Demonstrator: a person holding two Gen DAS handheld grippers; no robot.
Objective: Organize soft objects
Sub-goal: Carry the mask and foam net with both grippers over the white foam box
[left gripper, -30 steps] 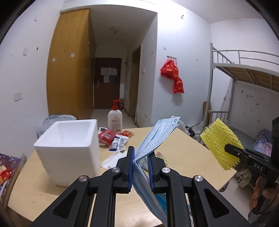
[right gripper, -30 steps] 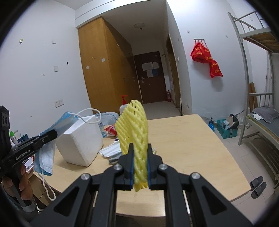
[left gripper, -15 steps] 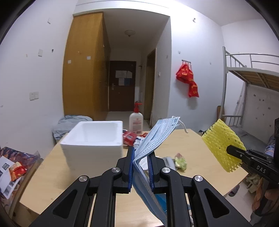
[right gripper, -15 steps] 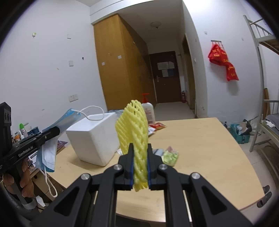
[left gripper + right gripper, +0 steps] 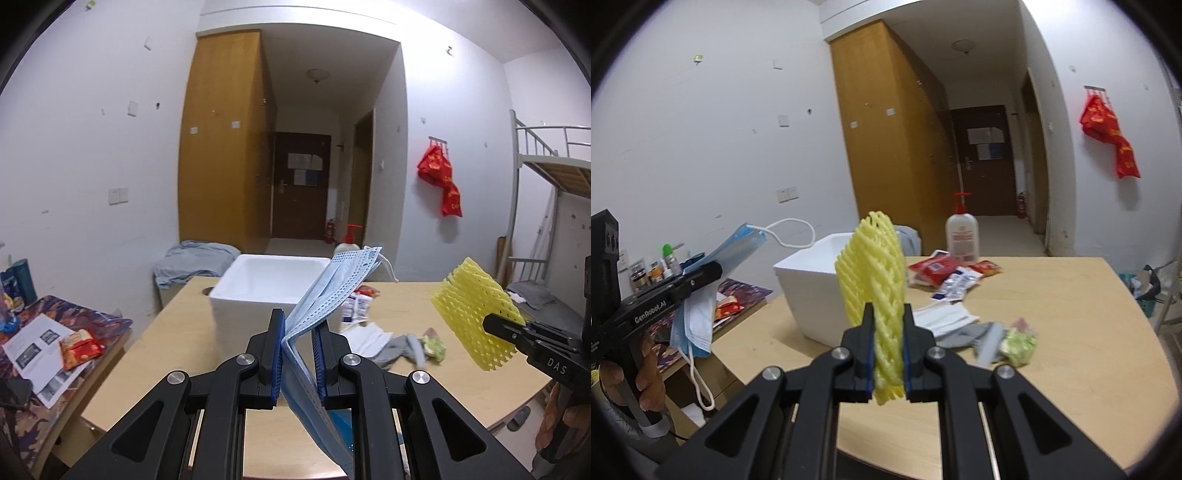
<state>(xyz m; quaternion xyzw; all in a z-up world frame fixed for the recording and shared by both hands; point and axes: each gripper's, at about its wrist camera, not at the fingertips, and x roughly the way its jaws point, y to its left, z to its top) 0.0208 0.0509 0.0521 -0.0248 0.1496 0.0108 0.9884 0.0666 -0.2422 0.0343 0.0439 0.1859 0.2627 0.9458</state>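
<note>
My left gripper (image 5: 297, 325) is shut on a folded blue face mask (image 5: 334, 284), which sticks up and hangs down between the pads; the mask (image 5: 698, 295) and the left gripper (image 5: 714, 271) show again at the left of the right wrist view. My right gripper (image 5: 888, 325) is shut on a yellow foam fruit net (image 5: 873, 266), the same net (image 5: 474, 312) appearing at the right of the left wrist view. Both grippers hover over the near edge of the wooden table (image 5: 184, 339). A white foam box (image 5: 266, 291) stands open-topped just behind the mask.
On the table behind lie red snack packets (image 5: 932, 267), small sachets (image 5: 955, 286), a white mask (image 5: 942, 319), a grey cloth (image 5: 975, 338), a green wrapper (image 5: 1019, 341) and a pump bottle (image 5: 962, 236). A low side table with papers (image 5: 40, 343) stands at the left. A bunk bed (image 5: 546, 177) is at the right.
Both views have swung so the foam box and the table clutter slid to the right and nearer the centre. The mask and the net stay gripped as before.
</note>
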